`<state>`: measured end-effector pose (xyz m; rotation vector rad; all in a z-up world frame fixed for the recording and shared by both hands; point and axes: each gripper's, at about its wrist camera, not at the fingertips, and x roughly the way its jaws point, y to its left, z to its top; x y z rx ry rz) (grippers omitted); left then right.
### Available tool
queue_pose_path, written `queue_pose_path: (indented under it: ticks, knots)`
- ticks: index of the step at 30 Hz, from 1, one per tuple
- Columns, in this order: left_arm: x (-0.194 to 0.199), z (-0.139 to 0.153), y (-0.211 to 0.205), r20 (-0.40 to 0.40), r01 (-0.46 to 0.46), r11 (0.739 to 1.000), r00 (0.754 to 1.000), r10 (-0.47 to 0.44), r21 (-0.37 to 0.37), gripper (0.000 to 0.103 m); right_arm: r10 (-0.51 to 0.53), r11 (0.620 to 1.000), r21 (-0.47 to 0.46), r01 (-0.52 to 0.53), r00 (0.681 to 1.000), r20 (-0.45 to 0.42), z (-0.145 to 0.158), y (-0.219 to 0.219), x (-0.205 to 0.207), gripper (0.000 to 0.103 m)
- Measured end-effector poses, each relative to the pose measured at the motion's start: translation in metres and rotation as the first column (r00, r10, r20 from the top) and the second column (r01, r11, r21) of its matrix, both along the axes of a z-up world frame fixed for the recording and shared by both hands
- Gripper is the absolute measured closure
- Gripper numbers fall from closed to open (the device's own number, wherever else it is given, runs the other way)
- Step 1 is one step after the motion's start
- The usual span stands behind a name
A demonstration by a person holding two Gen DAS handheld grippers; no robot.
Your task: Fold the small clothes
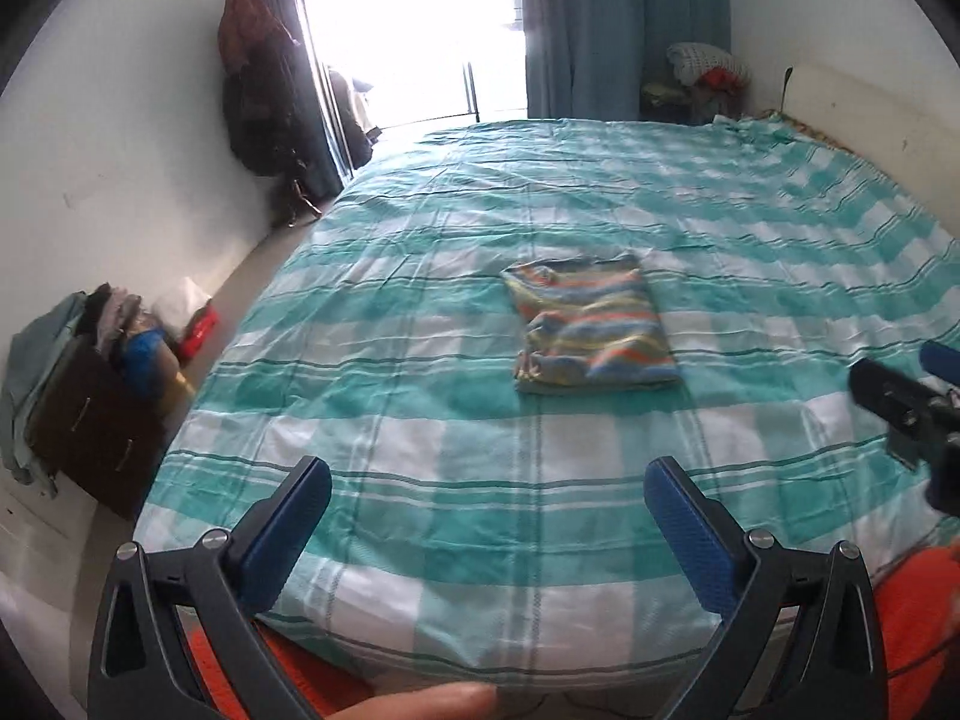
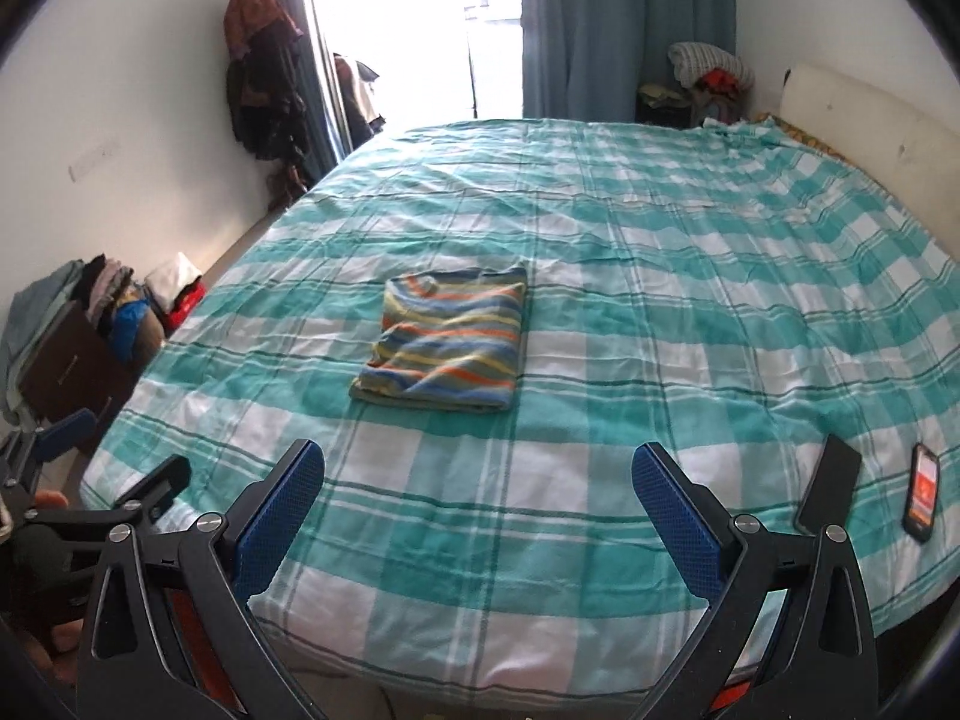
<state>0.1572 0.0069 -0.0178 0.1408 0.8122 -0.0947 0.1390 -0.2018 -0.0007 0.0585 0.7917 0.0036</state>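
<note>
A small striped garment (image 1: 591, 324), in blue, orange, yellow and grey, lies folded into a neat rectangle on the teal-and-white checked bed (image 1: 420, 420). It also shows in the right wrist view (image 2: 447, 339), left of centre. My left gripper (image 1: 487, 495) is open and empty, held over the bed's near edge, well short of the garment. My right gripper (image 2: 479, 483) is open and empty too, over the near edge. Part of the right gripper shows at the right side of the left wrist view (image 1: 906, 408). Part of the left gripper shows at the left of the right wrist view (image 2: 66, 432).
A phone (image 2: 923, 492) and a dark flat object (image 2: 828, 492) lie on the bed's near right corner. A brown cabinet piled with clothes (image 1: 90, 408) stands left of the bed. Coats (image 1: 258, 84) hang by the bright doorway. Folded blankets (image 2: 708, 72) sit at the far right.
</note>
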Motion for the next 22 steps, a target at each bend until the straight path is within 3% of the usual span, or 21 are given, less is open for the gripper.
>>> queue_pose_path:
  ticks: [16,22]
  knots:
    - [0.008,0.01,-0.004,0.003,-0.001,0.999,1.0,0.001,-0.033,0.0,-0.011,0.999,-0.049,0.011,1.0,-0.001,0.002,0.001,-0.003,0.0]
    - [0.009,0.012,-0.003,-0.003,-0.004,0.997,1.0,0.004,-0.077,0.0,-0.009,0.999,-0.051,0.009,1.0,0.001,0.002,0.001,-0.004,0.0]
